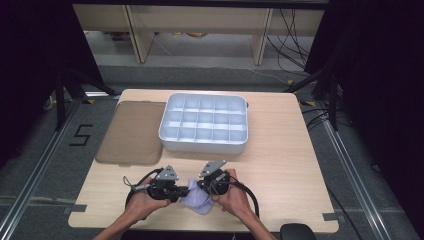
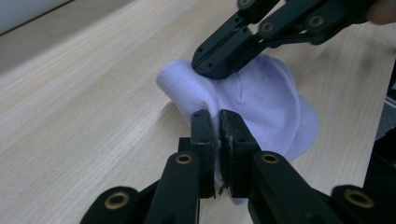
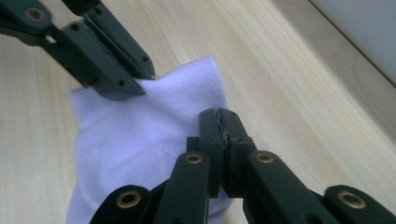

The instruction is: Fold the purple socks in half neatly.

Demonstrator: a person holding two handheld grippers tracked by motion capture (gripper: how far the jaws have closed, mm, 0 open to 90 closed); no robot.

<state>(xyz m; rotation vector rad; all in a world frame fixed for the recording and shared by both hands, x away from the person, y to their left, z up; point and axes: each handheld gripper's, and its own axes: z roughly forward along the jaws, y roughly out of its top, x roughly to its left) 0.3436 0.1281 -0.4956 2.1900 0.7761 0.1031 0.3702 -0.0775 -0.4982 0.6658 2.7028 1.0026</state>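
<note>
On my wooden table I see a white tray with many compartments, and just beside it, at its left, lies a flat brown lid.

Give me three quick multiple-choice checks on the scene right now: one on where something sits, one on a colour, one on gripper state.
1. Where does the brown lid lie relative to the white divided tray?
A. On its left, flat on the table
B. Stacked on top of it
C. On its right

2. What colour is the cloth between the two grippers?
A. Red
B. Pale lilac
C. Dark green

3. How does the left gripper stand?
A. Wide open above the cloth
B. Shut on an edge of the cloth
C. Shut on the tray rim

Answers:
1. A: the high view shows the lid beside the tray's left edge.
2. B: both gripper views show light purple fabric.
3. B: in the left gripper view, cloth is pinched between its fingers; the right gripper grips another edge.
</note>
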